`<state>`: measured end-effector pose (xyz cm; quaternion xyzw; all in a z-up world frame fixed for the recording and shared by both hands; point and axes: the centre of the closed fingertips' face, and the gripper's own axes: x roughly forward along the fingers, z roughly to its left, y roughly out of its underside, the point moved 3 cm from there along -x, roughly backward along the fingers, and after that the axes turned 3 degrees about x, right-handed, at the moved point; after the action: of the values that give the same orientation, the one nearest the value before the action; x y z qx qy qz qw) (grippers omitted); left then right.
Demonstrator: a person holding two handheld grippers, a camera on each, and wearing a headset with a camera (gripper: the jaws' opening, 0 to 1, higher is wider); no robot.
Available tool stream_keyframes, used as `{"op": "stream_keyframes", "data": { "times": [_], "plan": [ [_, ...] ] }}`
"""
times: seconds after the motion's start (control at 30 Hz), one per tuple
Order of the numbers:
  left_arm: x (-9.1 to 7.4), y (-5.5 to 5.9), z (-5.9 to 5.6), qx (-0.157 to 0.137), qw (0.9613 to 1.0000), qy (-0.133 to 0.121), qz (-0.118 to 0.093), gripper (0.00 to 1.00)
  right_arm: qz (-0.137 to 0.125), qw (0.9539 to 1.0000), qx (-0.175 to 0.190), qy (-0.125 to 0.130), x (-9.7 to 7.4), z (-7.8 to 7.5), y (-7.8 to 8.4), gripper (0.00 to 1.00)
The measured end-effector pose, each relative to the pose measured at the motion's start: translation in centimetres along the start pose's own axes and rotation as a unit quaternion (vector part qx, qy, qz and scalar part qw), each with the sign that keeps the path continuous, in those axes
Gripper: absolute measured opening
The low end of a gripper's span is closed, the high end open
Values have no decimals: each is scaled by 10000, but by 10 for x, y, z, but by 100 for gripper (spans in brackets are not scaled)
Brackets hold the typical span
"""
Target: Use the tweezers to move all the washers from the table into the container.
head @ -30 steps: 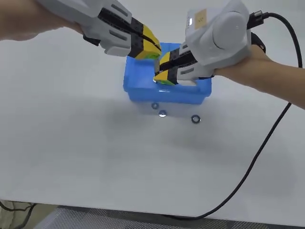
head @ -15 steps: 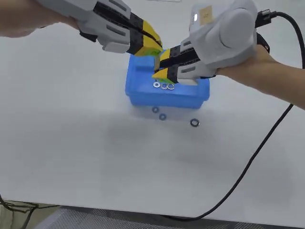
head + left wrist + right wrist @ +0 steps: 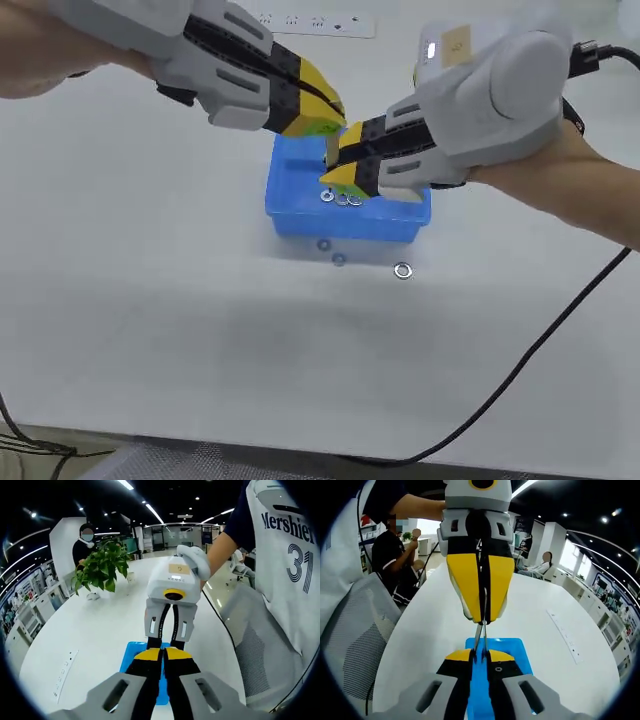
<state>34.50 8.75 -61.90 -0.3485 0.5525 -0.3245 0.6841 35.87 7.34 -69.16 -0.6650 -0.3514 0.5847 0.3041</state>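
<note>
Three washers [image 3: 402, 270] lie on the table [image 3: 150, 300] before the blue container [image 3: 300, 215].

Bright even overhead light, soft shadows on white table [image 3: 150, 330], fisheye-bent edges

A white power strip [image 3: 310, 20] lies flat on the white table [image 3: 150, 300], just past my left tongs [image 3: 335, 112]. A black cable [image 3: 560, 300] trails from behind my right tongs [image 3: 335, 178] over the near table edge. Far ahead of my left tongs stands a potted green plant [image 3: 102, 570], with a masked person [image 3: 85, 542] behind it. A grey mesh chair [image 3: 350, 630] sits left of my right tongs.
</note>
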Motion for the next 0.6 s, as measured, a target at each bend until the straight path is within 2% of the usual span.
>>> {"op": "stream_keyframes", "data": {
  "times": [0.17,0.4,0.6],
  "plan": [
    [-2,0,-13,-7,10000,30,-14,5,11,10000,10,-71,-3,14,0,12],
    [0,6,-33,-77,9999,128,48,5,60,9997,76,-225,-2,37,5,12],
    [2,9,-44,-159,9996,217,61,5,60,9993,158,-343,-1,51,8,12]
  ]
}}
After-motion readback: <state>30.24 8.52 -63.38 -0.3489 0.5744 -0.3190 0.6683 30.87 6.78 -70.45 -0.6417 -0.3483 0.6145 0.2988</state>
